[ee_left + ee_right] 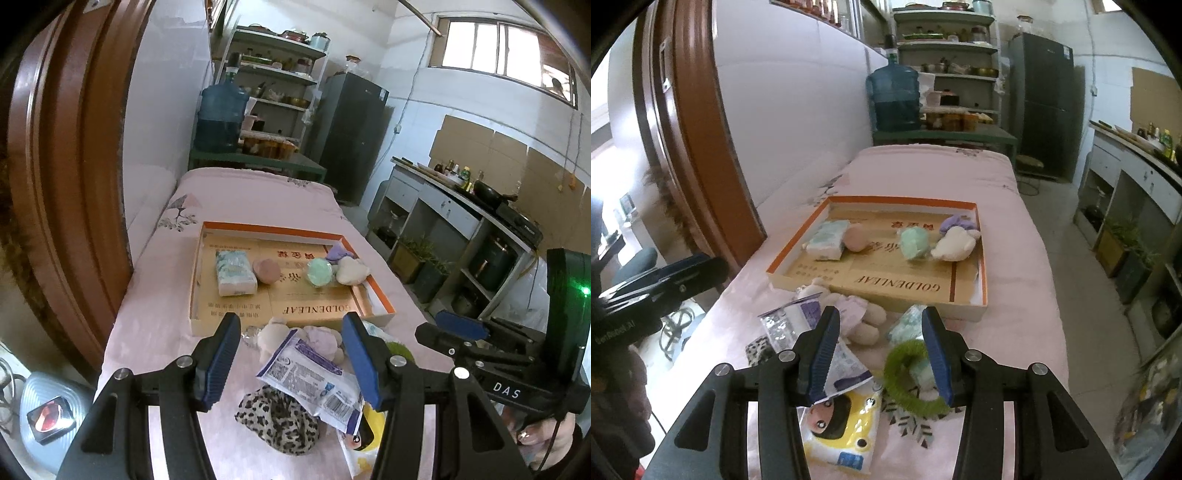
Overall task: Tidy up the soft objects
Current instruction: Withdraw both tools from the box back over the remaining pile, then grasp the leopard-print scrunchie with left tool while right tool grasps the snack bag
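White tiled walls (pixel 173 122) are seen around the room, with a brown wooden door frame (pixel 66 155) at the left of the frame. Daylight is admitted through a barred window (pixel 506 48) at the upper right. A green shelf unit (pixel 273 85), a blue water jug (pixel 221 114) and a dark refrigerator (pixel 351 136) are placed at the far end. A kitchen counter (pixel 461 206) is set along the right wall.

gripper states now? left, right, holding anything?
Left gripper: open, holding nothing, above the blue-and-white packet.
Right gripper: open, holding nothing, above the green ring.
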`<action>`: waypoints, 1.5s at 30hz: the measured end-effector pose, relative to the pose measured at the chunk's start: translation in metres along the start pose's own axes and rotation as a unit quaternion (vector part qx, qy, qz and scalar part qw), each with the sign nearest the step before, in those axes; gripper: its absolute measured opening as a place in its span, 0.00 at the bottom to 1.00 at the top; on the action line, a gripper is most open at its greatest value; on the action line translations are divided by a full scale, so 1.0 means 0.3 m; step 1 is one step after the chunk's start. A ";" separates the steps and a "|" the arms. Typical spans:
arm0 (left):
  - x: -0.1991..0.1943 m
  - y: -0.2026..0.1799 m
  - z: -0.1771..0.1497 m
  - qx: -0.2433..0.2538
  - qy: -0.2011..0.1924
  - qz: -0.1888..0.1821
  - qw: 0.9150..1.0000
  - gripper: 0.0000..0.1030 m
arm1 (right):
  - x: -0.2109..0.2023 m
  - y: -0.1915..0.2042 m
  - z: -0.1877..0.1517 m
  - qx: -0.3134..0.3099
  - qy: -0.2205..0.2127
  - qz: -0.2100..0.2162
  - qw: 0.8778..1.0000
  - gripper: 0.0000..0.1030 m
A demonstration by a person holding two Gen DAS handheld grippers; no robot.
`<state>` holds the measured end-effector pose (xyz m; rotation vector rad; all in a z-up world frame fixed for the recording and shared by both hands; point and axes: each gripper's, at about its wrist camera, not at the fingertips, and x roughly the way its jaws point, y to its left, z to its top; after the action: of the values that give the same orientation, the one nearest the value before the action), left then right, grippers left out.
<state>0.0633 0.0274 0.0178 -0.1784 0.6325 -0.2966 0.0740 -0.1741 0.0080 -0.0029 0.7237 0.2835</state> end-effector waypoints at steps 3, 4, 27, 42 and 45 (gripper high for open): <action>-0.019 -0.007 -0.015 0.003 -0.006 0.001 1.000 0.55 | -0.016 0.009 -0.011 0.001 -0.001 0.003 1.000 0.46; -0.024 -0.008 -0.021 0.004 -0.007 0.001 1.000 0.55 | -0.026 0.013 -0.016 0.001 -0.002 0.004 1.000 0.46; -0.069 0.001 -0.144 0.002 -0.012 0.002 1.000 0.55 | -0.066 0.072 -0.130 0.006 0.012 0.022 1.000 0.47; -0.050 0.027 -0.220 -0.005 -0.005 0.003 1.000 0.55 | -0.044 0.076 -0.182 0.013 0.028 0.027 0.999 0.47; -0.042 0.030 -0.234 -0.005 -0.004 0.004 1.000 0.55 | -0.032 0.076 -0.194 0.015 0.032 0.028 0.999 0.47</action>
<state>0.0133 0.0347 -0.0332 -0.1873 0.6275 -0.2854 0.0234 -0.1605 -0.0272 0.0372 0.7934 0.3272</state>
